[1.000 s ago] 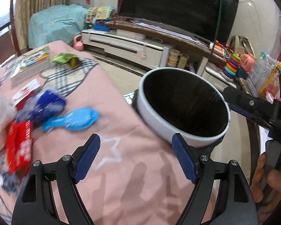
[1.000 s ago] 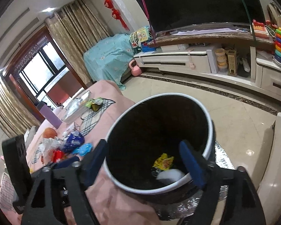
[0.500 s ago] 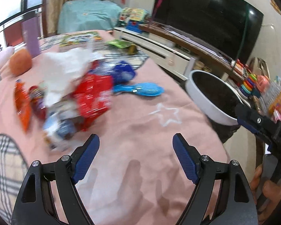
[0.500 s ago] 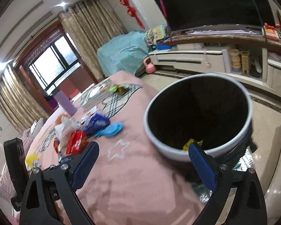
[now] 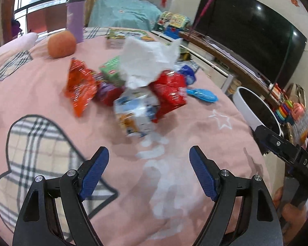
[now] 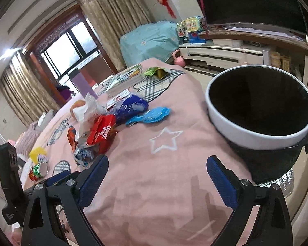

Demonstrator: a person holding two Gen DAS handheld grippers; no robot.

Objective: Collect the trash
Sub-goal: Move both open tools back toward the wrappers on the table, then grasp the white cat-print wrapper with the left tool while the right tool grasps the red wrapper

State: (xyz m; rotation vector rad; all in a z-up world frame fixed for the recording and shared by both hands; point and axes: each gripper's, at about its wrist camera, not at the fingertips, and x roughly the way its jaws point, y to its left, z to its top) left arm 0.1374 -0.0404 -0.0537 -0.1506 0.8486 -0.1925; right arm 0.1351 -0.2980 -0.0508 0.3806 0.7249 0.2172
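A heap of trash lies mid-table on the pink cloth: a crumpled white tissue (image 5: 147, 61), a red wrapper (image 5: 170, 94), a white-and-blue carton (image 5: 135, 112), an orange snack bag (image 5: 80, 88) and a blue wrapper (image 5: 187, 73). My left gripper (image 5: 147, 149) hovers open just short of the carton, nothing between its fingers. The white-rimmed black bin (image 6: 256, 139) stands off the table's right edge. My right gripper (image 6: 158, 157) is open and empty over bare cloth, between the bin and the red wrapper (image 6: 102, 131).
An orange (image 5: 61, 44) and a purple bottle (image 5: 76, 18) stand at the far left. Books (image 6: 123, 78) and a green packet (image 6: 154, 70) lie at the back. A light blue plastic piece (image 6: 152, 114) lies beside the heap. A small can (image 6: 39, 170) sits near left.
Both grippers swung away from the bin toward the trash heap. The heap now fills the left wrist view and the bin has slid to the right. The right jaws spread slightly wider.
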